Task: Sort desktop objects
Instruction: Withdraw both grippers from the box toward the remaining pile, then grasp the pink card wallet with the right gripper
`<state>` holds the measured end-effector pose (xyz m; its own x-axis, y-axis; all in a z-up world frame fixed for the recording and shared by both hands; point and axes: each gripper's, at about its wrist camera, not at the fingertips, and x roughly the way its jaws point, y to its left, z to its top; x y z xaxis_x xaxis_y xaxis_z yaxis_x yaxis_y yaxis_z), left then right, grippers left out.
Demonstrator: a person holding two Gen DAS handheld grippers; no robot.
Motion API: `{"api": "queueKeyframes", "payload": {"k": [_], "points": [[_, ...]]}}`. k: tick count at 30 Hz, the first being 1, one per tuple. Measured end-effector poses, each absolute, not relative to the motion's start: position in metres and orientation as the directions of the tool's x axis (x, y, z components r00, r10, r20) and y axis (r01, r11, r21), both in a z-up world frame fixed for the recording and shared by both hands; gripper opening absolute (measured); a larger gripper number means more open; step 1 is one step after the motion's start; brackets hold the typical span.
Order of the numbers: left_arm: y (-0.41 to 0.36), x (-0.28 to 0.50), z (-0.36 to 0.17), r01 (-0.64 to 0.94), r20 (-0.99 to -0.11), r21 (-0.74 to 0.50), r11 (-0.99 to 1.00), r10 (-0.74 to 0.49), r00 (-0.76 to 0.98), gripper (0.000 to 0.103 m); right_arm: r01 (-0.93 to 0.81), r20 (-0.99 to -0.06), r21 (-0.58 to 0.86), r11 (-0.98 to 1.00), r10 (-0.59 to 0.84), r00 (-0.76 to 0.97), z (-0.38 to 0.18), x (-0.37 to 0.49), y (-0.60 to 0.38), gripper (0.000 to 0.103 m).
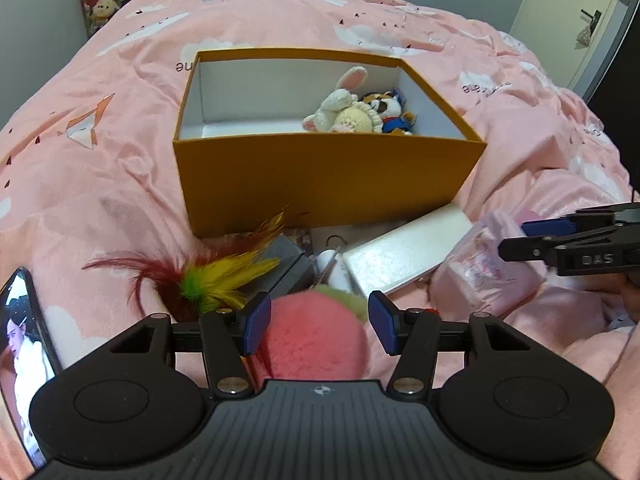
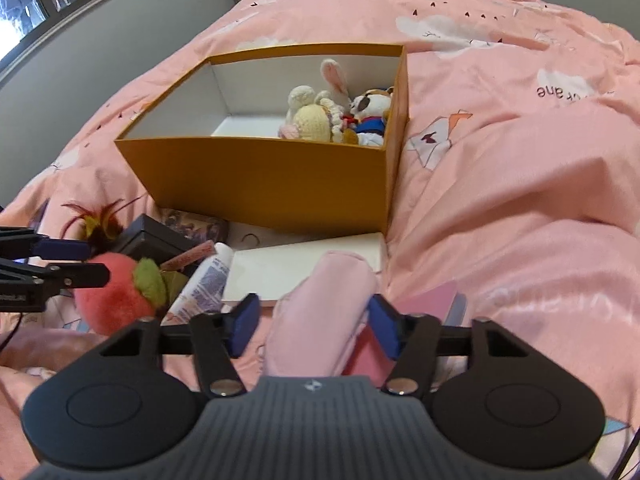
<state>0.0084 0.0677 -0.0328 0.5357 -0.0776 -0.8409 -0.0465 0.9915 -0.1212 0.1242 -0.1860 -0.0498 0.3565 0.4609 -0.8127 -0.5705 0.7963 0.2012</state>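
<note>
An orange box (image 1: 320, 176) (image 2: 256, 184) stands on the pink bed and holds a crochet bunny (image 1: 340, 104) (image 2: 316, 116) and a small dog plush (image 1: 390, 110) (image 2: 372, 114). My left gripper (image 1: 318, 326) straddles a pink plush peach (image 1: 316, 332) (image 2: 112, 292), its pads at either side; contact is unclear. My right gripper (image 2: 314, 320) straddles a pink soft packet (image 2: 324, 312) (image 1: 488, 264), with a small gap at the pads.
A feather toy (image 1: 216, 276), a dark grey box (image 1: 288, 260) (image 2: 156, 240), a white flat box (image 1: 404, 256) (image 2: 304, 264), a white tube (image 2: 208, 280), a pink booklet (image 2: 432, 300) lie in front of the box. A phone (image 1: 24, 356) lies left.
</note>
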Motion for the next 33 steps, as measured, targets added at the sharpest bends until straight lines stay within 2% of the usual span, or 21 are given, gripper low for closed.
{"api": "queueKeyframes", "payload": {"k": [6, 15, 17, 22, 25, 29, 33], "points": [[0.063, 0.017, -0.026, -0.023, -0.827, -0.16, 0.987, -0.121, 0.548, 0.063, -0.63, -0.786, 0.175, 0.757, 0.493, 0.373, -0.039, 0.123, -0.173, 0.042], [0.058, 0.041, -0.027, -0.034, -0.825, -0.204, 0.978, -0.154, 0.544, 0.063, -0.589, -0.668, 0.338, 0.734, 0.628, 0.399, -0.025, 0.153, -0.151, 0.041], [0.054, 0.045, -0.033, -0.03, -0.835, -0.207, 0.978, -0.16, 0.526, 0.063, -0.563, -0.689, 0.364, 0.742, 0.622, 0.373, -0.038, 0.161, -0.146, 0.041], [0.042, 0.049, -0.044, 0.001, -0.856, -0.218, 0.976, -0.192, 0.48, 0.063, -0.462, -0.812, 0.361, 0.81, 0.516, 0.271, -0.074, 0.163, -0.149, 0.039], [0.039, 0.051, -0.049, -0.001, -0.864, -0.232, 0.973, -0.205, 0.46, 0.063, -0.44, -0.844, 0.386, 0.811, 0.502, 0.186, -0.086, 0.154, -0.156, 0.038], [0.037, 0.052, -0.056, -0.015, -0.878, -0.242, 0.97, -0.212, 0.43, 0.063, -0.494, -0.877, 0.375, 0.785, 0.473, 0.086, -0.093, 0.138, -0.15, 0.04], [0.03, 0.054, -0.065, -0.005, -0.891, -0.263, 0.965, -0.242, 0.384, 0.063, -0.592, -0.867, 0.288, 0.753, 0.468, 0.174, -0.069, 0.13, -0.156, 0.042]]}}
